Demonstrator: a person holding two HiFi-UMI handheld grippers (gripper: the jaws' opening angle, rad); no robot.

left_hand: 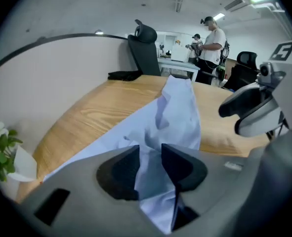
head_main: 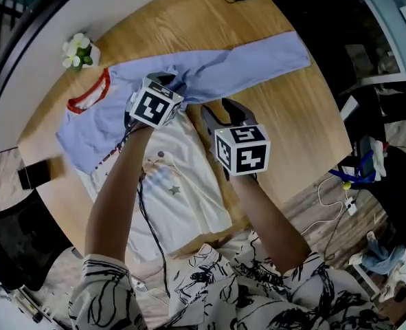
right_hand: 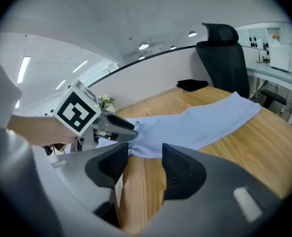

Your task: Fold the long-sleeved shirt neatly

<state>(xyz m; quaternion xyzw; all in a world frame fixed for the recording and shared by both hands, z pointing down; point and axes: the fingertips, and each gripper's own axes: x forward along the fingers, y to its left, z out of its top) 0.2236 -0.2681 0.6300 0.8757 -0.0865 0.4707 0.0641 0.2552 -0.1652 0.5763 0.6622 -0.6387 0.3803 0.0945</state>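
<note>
My main worry is the left claw (left_hand: 149,153). Its jaws stand a little apart, and bunched blue cloth of the sleeve (head_main: 257,64) lies between them without being squeezed, as far as I can judge. If I pull this claw away too quickly, the cloth may catch on a jaw and be dragged along, which would crease that part.

The right claw (right_hand: 146,154) is also apart and holds nothing; between its jaws I see only bare wood, with the sleeve's lower edge just beyond. If it closes there, it will miss the cloth or take only the thin edge.

The long-sleeved shirt (head_main: 182,184) lies flat on the round wooden counter (head_main: 292,129) in the middle of the head view. Its red-trimmed collar is toward the upper left and the sleeve is stretched to the upper right. The hem reaches the counter's lower edge, so a strong pull toward me could let it slide off. The small potted plant (head_main: 79,51) stands just beside the collar, and a swinging sleeve could tip it.

Counted: one shirt, one sleeve stretched out, two claws, one plant, and one small dark object (head_main: 34,174) at the counter's left edge.
</note>
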